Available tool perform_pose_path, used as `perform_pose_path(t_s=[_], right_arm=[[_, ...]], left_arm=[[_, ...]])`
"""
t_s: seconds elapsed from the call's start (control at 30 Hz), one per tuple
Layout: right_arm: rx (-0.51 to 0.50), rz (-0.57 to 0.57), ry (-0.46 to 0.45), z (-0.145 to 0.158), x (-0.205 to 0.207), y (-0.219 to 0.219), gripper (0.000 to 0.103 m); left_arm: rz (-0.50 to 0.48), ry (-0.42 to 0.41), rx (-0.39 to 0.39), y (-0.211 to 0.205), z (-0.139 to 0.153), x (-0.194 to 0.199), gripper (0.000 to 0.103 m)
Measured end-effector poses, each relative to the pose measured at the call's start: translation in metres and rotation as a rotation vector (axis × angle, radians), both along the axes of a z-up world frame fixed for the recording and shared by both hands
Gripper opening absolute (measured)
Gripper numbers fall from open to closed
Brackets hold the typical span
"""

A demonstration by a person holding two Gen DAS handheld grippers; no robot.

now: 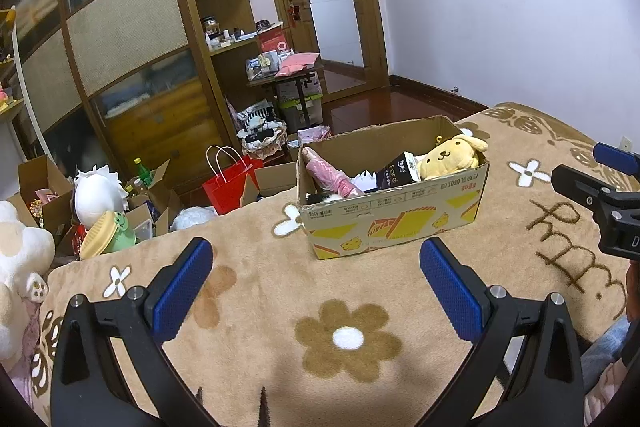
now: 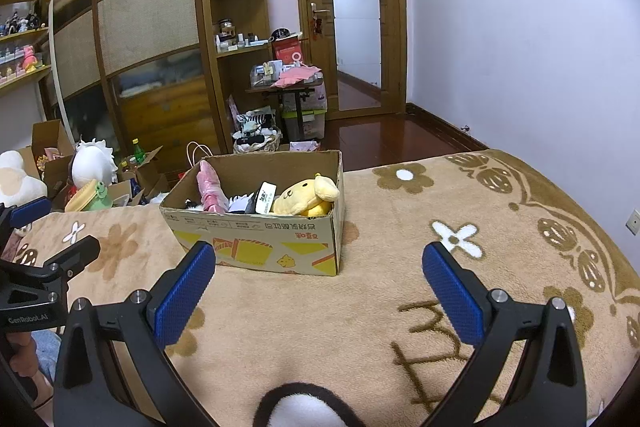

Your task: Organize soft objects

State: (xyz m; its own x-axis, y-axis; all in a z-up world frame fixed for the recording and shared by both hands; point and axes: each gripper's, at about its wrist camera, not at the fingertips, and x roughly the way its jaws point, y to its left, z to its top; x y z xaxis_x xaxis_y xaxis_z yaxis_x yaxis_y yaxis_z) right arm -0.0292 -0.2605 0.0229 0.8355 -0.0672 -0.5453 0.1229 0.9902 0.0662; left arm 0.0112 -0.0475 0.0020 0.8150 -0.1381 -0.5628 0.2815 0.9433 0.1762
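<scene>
Left wrist view: my left tool (image 1: 316, 267) hovers wide and empty over the blanket (image 1: 360, 307); right tool (image 2: 319, 269) likewise wide, holding nothing; box (image 2: 256, 243) sits on the bed ahead, between both tools, open top toward me for easy drops; yellow plush (image 2: 308, 197) and pink item (image 2: 210, 187) already lie inside; more plush (image 1: 96, 193) waits off the bed's left edge.

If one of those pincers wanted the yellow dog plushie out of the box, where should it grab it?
Probably by the head, coming down from above. The yellow dog plush lies at one end of the open-topped cardboard box, its rounded head and floppy ear uppermost, near rim level. The box walls block any sideways approach, and the open right gripper looks wide enough.
</scene>
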Motion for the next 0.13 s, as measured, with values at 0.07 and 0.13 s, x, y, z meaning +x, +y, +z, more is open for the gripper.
perform_pose_path(t_s=[0.07,0.13], right_arm=[[0.003,0.0,0.001,0.0,0.0003,-0.0002,0.103],[0.003,-0.003,0.0,0.0001,0.0007,-0.0015,0.103]], left_arm=[[0.0,0.001,0.001,0.0,0.0007,0.0009,0.102],[0.001,0.0,0.001,0.0,0.0007,0.001,0.102]])
